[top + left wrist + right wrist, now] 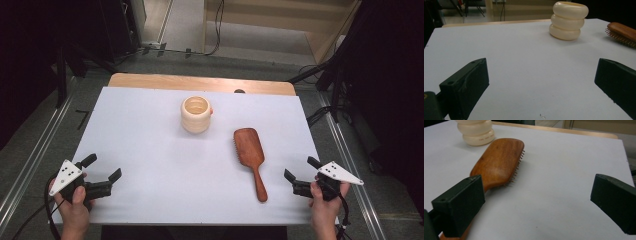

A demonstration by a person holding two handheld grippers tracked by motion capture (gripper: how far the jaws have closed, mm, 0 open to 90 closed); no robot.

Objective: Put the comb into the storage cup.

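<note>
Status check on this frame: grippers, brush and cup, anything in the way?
Left gripper open, empty. Right gripper open, empty, beside hairbrush handle. Brush lies bristles-down, apart from cream ribbed cup. Nothing in the way.

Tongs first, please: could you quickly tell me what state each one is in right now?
Left tongs: open, holding nothing, over bare table.
Right tongs: open, holding nothing, beside the hairbrush.
</note>
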